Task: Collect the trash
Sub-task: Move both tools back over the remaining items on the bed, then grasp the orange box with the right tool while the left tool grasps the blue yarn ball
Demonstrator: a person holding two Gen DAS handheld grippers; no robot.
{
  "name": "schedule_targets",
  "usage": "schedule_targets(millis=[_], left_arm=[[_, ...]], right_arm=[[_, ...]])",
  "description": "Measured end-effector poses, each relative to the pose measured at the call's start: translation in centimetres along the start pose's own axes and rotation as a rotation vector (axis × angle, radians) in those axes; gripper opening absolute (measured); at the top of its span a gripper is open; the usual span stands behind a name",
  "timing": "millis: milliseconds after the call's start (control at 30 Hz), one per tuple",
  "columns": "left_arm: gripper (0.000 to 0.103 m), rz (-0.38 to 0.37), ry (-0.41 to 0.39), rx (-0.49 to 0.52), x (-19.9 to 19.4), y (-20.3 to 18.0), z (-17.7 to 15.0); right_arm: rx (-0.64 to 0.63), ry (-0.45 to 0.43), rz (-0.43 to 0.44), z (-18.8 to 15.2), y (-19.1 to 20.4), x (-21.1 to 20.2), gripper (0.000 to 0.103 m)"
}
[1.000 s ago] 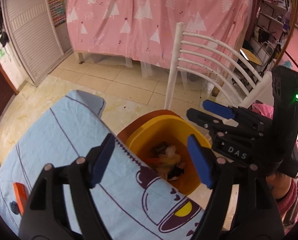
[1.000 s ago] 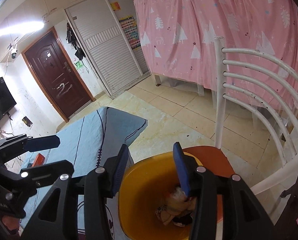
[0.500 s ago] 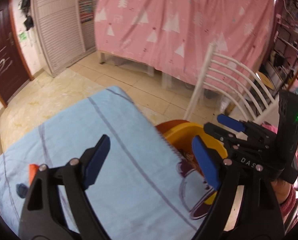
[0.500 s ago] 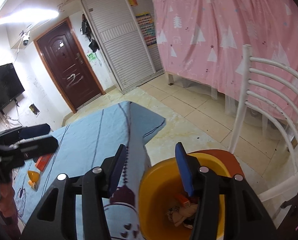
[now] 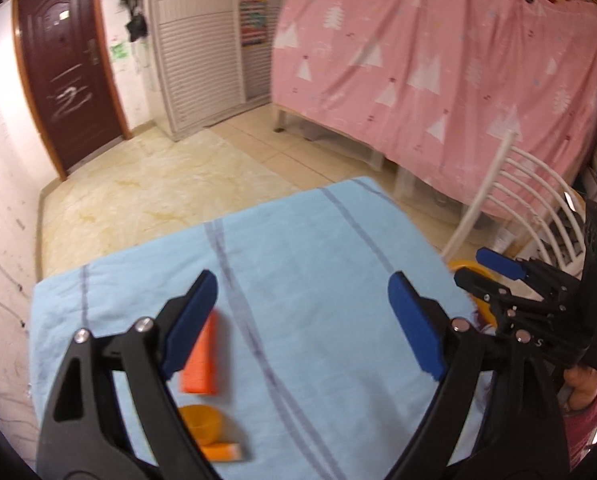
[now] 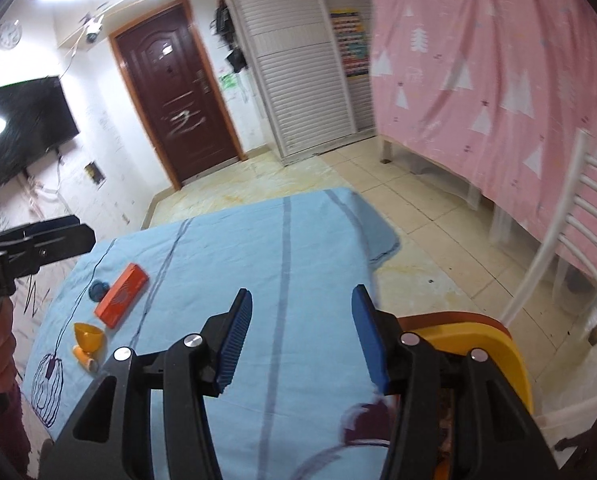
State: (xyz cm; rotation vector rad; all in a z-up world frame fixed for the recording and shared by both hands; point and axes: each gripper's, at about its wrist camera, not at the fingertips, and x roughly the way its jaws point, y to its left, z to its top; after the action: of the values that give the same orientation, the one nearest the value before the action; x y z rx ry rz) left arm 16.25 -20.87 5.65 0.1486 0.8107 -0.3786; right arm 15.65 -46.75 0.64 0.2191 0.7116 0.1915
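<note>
An orange box (image 5: 201, 360) lies on the blue tablecloth (image 5: 322, 280), with an orange cup (image 5: 201, 422) and a small orange tube (image 5: 224, 451) beside it; they also show in the right wrist view as box (image 6: 121, 295), cup (image 6: 89, 337) and tube (image 6: 84, 359), near a dark blue cap (image 6: 98, 290). My left gripper (image 5: 304, 324) is open and empty, above the cloth just right of the box. My right gripper (image 6: 298, 340) is open and empty, over the table edge beside the yellow bin (image 6: 498, 354); it also shows in the left wrist view (image 5: 486, 268).
The yellow bin stands on an orange-seated white chair (image 6: 570, 216) at the table's right end; its rim shows in the left wrist view (image 5: 464, 266). A pink curtain (image 5: 438, 60), brown door (image 6: 178, 92) and tiled floor (image 5: 146, 196) lie beyond.
Both grippers have swung left, away from the bin and over the table. The orange box, cup and tube have come into the left view. Both stay open.
</note>
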Motion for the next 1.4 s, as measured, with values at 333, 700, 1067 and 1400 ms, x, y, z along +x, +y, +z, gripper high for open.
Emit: schedule_targets(millis=[333,700,1067,1400], left_arm=[[0.084,0.079,0.003,-0.087,-0.6,7.1,-1.3],[0.084,0.139,0.045,-0.149,0.4,11.9,-3.7],[0.084,0.183,0.103,-0.197,2.7,14.4,-6.2],[0.06,0.184,0.145,-0.226,4.5,15.6,-7.1]], right_arm=[[-0.124,0.04,0.068,1.6,7.4,3.2,0.047],[-0.247,0.108,0.12,1.4,14.6,6.4,0.048],[-0.32,0.159,0.122,1.4,18.7,9.0,0.049],[-0.335,0.193,0.122,1.5,20.3,11.0,0.05]])
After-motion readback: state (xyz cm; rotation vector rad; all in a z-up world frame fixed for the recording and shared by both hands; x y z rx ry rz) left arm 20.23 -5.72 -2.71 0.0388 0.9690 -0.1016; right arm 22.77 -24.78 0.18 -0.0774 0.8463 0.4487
